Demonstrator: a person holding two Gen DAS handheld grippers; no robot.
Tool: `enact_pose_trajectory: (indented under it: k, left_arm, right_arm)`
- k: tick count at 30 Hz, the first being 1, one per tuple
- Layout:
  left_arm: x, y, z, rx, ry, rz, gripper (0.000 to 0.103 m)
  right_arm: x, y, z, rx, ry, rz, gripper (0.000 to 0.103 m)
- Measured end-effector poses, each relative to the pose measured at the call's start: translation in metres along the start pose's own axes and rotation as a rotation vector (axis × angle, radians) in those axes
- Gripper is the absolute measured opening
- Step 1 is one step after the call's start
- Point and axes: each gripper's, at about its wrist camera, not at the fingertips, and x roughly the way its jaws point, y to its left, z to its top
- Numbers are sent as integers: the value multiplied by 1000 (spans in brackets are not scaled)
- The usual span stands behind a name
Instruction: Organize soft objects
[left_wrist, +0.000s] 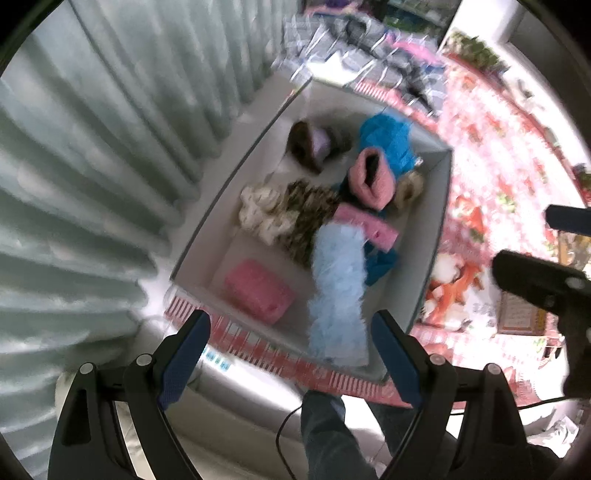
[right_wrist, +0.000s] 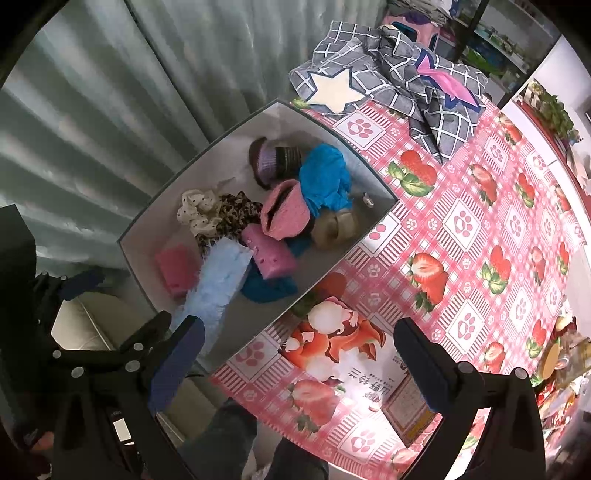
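A grey open box at the table's left edge holds several soft things: a fluffy light-blue piece, a pink sponge-like block, a pink knit hat, a blue cloth, a leopard-print cloth and a purple-brown hat. My left gripper is open and empty above the box's near edge. My right gripper is open and empty over the table's front.
A strawberry-patterned pink tablecloth covers the table. A grey checked cloth with stars lies at the back. A printed fox packet lies in front of the box. Grey curtains hang at the left.
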Motion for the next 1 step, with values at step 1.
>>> enact_pose_trajectory:
  k: [1]
  left_arm:
    - [-2, 0, 1, 11, -9, -5, 91]
  right_arm:
    - [0, 0, 0, 2, -2, 4, 103]
